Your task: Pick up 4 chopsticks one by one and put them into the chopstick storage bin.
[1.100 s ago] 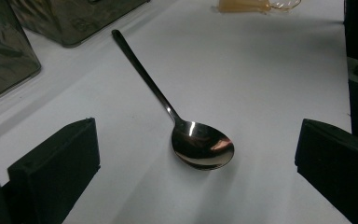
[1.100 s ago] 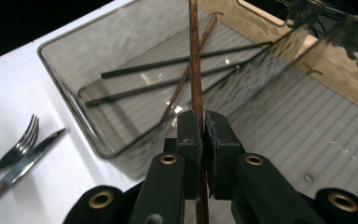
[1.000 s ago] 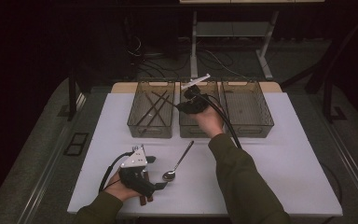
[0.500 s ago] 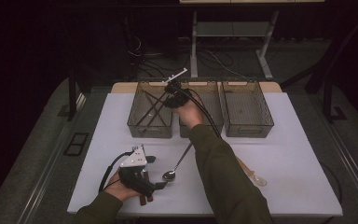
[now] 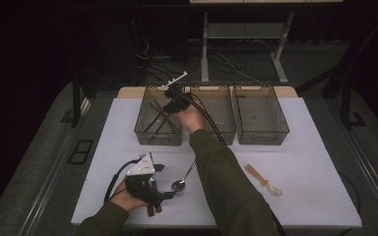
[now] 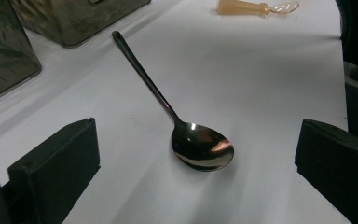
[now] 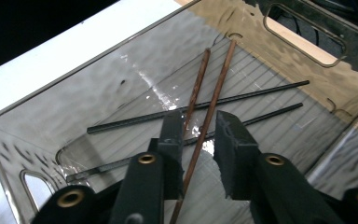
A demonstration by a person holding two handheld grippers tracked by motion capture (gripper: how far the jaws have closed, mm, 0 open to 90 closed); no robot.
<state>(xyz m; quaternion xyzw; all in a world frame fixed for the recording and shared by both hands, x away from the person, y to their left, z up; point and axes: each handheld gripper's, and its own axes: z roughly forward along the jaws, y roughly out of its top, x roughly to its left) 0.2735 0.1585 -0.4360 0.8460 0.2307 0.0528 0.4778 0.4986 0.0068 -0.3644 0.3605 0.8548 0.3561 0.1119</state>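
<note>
Right gripper hangs over the left bin, jaws just opening, a brown chopstick loose between them. Left gripper sits released on the desk, straddling the metal spoon.

I see open white table at my right with just the orange spoon on it, the metal spoon lying before my left gripper, and three bins walling the far edge, the left bin floored with crossed chopsticks.
</note>
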